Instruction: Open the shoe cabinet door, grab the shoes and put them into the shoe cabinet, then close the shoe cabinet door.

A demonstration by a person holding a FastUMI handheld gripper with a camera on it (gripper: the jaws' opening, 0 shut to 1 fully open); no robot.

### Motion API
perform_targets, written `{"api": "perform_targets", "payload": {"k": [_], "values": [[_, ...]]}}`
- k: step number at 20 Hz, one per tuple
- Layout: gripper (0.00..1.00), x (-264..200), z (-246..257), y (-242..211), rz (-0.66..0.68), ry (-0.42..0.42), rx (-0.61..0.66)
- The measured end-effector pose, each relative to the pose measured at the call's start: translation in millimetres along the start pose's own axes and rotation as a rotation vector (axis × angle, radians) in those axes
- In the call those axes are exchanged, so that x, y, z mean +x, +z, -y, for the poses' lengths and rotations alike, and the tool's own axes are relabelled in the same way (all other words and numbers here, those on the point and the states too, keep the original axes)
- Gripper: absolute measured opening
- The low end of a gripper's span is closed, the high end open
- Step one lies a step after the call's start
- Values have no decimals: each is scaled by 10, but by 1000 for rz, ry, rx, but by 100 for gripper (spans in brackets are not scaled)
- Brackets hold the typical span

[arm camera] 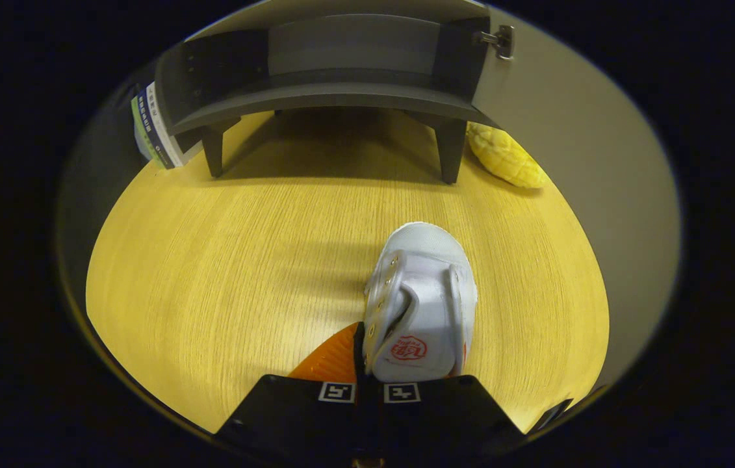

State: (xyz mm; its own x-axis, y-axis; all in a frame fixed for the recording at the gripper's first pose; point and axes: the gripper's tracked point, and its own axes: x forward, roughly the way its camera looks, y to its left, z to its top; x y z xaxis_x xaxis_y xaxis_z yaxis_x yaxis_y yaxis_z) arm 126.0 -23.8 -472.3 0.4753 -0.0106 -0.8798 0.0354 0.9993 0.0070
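A white canvas shoe [429, 260] with a red mark on its tongue sits between my fingers, toe pointing away towards the cabinet. My gripper [406, 348] is shut on the shoe's heel end; one finger [328, 361] shows pressed against its eyelet side, while the other is mostly hidden behind the shoe. The dark grey shoe cabinet [341, 78] stands on short legs at the far side of the wooden table [211, 260]. Its door [562, 117] is swung open to the right, with a metal hinge [500, 40] at the top. The shelf inside looks bare.
A yellow pineapple-shaped soft toy [503, 156] lies by the cabinet's right leg, against the open door. Books [153, 127] stand at the cabinet's left side. Bare wooden tabletop stretches between the shoe and the cabinet.
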Motion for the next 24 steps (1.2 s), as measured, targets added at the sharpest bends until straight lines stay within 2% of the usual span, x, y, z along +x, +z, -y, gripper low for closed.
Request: {"api": "perform_targets", "payload": {"k": [6,10,20,24], "values": [[2,-165,-14,115,59,14,29],[2,-442,-8,301,140,-11,-24],[2,-1613,-237,910,331,37,-52],[2,-2252,-390,1427,471,77,-53]]}}
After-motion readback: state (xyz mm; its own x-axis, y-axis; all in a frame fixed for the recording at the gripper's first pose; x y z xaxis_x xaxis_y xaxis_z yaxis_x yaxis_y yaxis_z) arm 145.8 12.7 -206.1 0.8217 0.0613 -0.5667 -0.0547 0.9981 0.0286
